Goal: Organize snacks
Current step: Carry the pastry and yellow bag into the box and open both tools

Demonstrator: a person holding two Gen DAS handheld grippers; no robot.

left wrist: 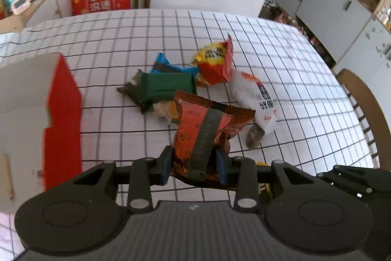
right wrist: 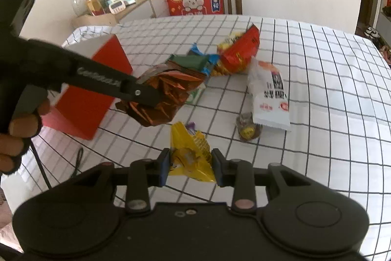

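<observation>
Both my jaws grasp packets: left gripper [left wrist: 193, 166] Oreo pack [left wrist: 207, 129], nearer the red box [left wrist: 62, 119]; right gripper [right wrist: 190, 166] yellow packet [right wrist: 190, 153].

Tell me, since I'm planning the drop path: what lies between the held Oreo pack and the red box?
Nothing: in the left wrist view only bare checked tablecloth separates the Oreo pack from the red box.

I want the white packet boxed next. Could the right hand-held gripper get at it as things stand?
Probably not yet: the right hand-held gripper is shut on a yellow packet. The path itself looks free; the white packet lies uncovered on the checked tablecloth, with nothing on top.
</observation>
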